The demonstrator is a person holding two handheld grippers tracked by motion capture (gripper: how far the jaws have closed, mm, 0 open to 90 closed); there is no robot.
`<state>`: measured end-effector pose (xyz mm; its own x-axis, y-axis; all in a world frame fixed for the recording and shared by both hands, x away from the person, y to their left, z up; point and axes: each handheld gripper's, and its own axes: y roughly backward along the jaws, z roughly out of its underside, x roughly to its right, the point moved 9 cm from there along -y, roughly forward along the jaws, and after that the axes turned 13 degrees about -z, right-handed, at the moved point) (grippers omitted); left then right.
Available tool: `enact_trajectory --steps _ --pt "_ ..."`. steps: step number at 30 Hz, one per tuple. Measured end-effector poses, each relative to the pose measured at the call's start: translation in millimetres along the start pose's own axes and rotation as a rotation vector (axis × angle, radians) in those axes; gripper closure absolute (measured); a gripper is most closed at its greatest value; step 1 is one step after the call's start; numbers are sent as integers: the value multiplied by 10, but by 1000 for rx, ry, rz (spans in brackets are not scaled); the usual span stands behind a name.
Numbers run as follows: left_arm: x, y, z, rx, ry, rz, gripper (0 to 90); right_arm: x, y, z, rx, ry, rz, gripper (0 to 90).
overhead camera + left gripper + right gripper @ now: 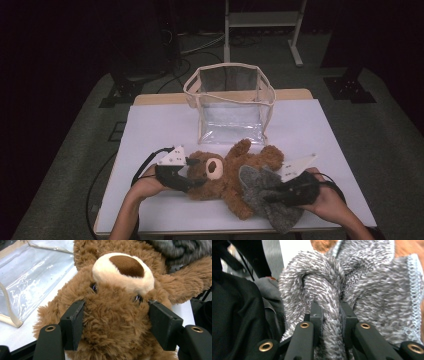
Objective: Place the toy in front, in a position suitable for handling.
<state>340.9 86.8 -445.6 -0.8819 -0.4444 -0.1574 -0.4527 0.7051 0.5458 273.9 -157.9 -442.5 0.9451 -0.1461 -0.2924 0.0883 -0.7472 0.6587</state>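
Note:
A brown teddy bear (226, 179) lies on its back on the white table (160, 125), head toward the left. My left gripper (192, 178) comes in from the left, and its jaws sit on both sides of the bear's head (117, 322), pads against the fur just behind the eyes. A grey knitted garment (257, 184) covers the bear's lower body. My right gripper (269, 198) is shut on a bunched fold of that garment (374, 290), pinched tight between its two fingers (317, 315).
A clear plastic bag with a cream trim (230, 105) stands open at the back middle of the table, just beyond the bear; its side lies close by in the left gripper view (30, 272). Dark floor and a metal stand surround the table.

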Motion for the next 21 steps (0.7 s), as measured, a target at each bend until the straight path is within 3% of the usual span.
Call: enact_trajectory --steps 5,9,11,14,21 --pt "22 10 10 -4 -5 12 328 64 232 245 86 -75 23 757" --pt "41 8 11 -14 -10 14 327 107 397 248 139 -93 50 756" --pt "48 6 10 -14 -13 13 324 126 437 204 151 -87 61 756" --pt "76 20 15 -26 -38 20 323 225 476 -30 176 -56 85 755" --pt "107 34 28 -32 -51 33 320 363 240 -462 184 5 68 754"
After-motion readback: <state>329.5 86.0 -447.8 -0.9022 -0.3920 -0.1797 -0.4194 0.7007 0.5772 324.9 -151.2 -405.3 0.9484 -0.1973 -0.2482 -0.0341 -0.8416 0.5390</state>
